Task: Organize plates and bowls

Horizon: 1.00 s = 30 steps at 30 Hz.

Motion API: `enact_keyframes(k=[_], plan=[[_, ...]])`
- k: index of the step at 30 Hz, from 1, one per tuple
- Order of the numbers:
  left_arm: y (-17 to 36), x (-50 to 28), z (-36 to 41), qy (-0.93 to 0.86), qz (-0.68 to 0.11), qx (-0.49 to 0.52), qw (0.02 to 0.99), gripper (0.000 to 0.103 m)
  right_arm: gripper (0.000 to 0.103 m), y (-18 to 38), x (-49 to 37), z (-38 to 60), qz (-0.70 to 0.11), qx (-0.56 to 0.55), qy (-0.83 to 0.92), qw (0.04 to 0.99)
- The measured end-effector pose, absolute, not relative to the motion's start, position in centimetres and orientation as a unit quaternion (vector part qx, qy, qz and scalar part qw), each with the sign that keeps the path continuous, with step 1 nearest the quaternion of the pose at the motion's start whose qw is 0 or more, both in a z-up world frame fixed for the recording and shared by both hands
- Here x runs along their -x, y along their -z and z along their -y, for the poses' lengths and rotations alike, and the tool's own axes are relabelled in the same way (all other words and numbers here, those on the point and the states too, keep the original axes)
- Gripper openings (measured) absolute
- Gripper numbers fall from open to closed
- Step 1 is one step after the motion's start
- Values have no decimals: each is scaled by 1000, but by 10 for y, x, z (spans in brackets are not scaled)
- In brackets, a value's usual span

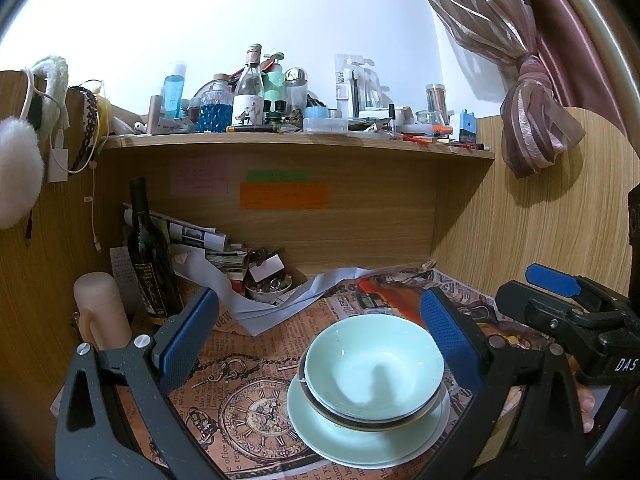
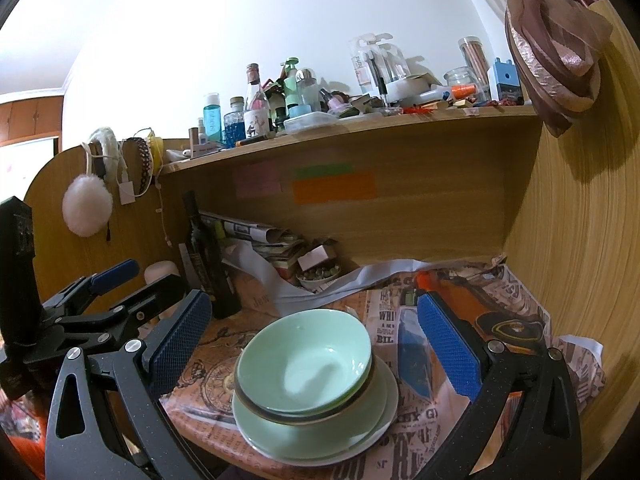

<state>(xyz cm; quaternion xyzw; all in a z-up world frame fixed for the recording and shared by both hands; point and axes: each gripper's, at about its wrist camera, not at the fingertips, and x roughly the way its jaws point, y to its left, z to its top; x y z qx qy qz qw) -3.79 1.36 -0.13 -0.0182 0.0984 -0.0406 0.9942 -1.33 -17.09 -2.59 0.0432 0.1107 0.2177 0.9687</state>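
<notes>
A pale green bowl [image 1: 376, 368] [image 2: 308, 364] sits nested in a second bowl with a dark rim. Both rest on a green plate [image 1: 360, 436] [image 2: 320, 436], which lies on a white plate. The stack stands on a printed paper mat near the desk's front edge. My left gripper [image 1: 316, 340] is open, its blue pads level with the bowl on either side and not touching it. My right gripper [image 2: 314, 346] is also open and frames the same stack, holding nothing. Each gripper shows in the other's view: the right gripper [image 1: 516, 280] at the right edge, the left gripper [image 2: 154, 276] at the left.
A dark wine bottle [image 1: 148, 256], a cream cup [image 1: 102, 308], piled papers and a small dish of trinkets [image 1: 268, 288] crowd the back left. A cluttered shelf [image 1: 296, 140] hangs above. A wooden side panel [image 2: 580, 280] closes the right.
</notes>
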Motion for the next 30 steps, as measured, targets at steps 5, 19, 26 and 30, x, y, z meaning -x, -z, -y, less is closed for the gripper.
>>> enact_keyframes(k=[5, 19, 26, 30], plan=[[2, 37, -13, 44, -100, 15, 994, 103, 103, 26, 13, 170, -112, -42, -216, 969], [3, 34, -12, 50, -103, 9, 993, 103, 103, 27, 11, 170, -115, -45, -217, 968], [4, 32, -12, 51, -106, 15, 993, 103, 103, 27, 11, 169, -115, -44, -215, 969], [5, 30, -11, 53, -111, 15, 992, 103, 103, 28, 10, 169, -114, -48, -217, 968]])
